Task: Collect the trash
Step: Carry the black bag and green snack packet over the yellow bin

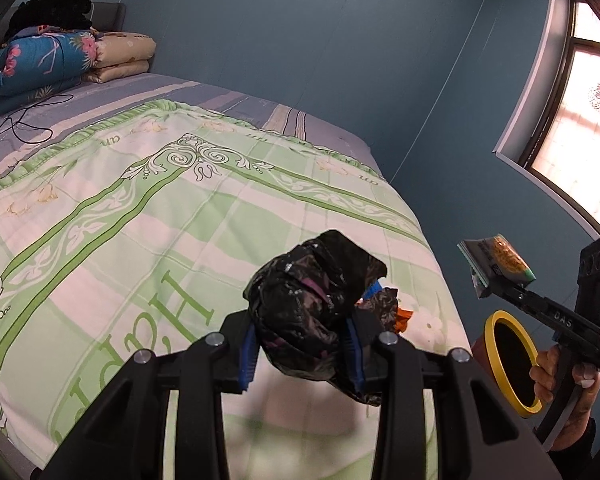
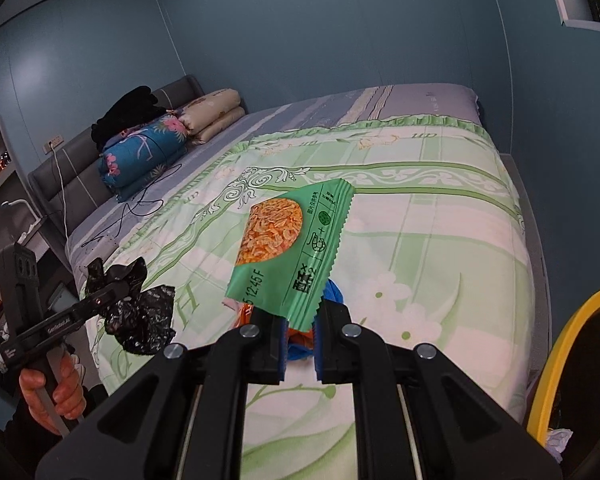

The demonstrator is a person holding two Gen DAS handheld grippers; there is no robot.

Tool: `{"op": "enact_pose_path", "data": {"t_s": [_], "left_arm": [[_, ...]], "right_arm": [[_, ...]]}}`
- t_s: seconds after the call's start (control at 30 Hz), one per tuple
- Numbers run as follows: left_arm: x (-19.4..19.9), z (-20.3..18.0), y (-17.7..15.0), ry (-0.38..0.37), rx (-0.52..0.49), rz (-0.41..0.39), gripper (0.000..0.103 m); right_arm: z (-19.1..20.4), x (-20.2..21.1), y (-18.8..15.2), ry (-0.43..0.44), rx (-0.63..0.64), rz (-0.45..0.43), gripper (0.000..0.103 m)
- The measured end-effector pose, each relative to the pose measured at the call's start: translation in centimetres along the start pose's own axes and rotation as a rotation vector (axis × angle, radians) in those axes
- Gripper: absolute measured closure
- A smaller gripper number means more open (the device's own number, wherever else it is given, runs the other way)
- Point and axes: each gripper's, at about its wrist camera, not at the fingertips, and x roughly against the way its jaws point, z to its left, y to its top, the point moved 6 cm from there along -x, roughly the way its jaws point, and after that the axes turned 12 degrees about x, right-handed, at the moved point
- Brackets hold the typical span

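My left gripper (image 1: 300, 354) is shut on a crumpled black plastic bag (image 1: 312, 308), held above the green quilt (image 1: 140, 220). In the right wrist view the same bag (image 2: 144, 316) hangs from the left gripper (image 2: 118, 292) at the left. My right gripper (image 2: 300, 344) is shut on the lower edge of a green snack wrapper (image 2: 288, 248), which stands up from the jaws. In the left wrist view the right gripper (image 1: 486, 286) holds that wrapper (image 1: 500, 258) off the bed's right side. Orange and blue scraps (image 2: 334, 294) lie on the quilt beneath the wrapper.
A round bin with a yellow rim (image 1: 496, 320) stands beside the bed at the right, also seen as the yellow rim (image 2: 556, 352). Folded quilts (image 2: 148, 148) and a black cable (image 2: 140, 200) lie near the headboard. A window (image 1: 580, 132) is in the blue wall.
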Motion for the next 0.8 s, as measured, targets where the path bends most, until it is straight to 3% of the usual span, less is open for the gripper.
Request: {"op": "enact_pose_path", "data": {"t_s": [0.27, 0.8], "left_arm": [[0.8, -2.7, -0.1, -0.009, -0.035, -0.008, 0.070], [0.8, -9.0, -1.2, -0.056, -0.117, 0.008, 0.070]], "right_arm": [[-0.6, 4.2, -0.7, -0.015, 0.014, -0.037, 0.094], [-2.5, 8.7, -1.6, -0.062, -0.006, -0.076, 0.094]]}}
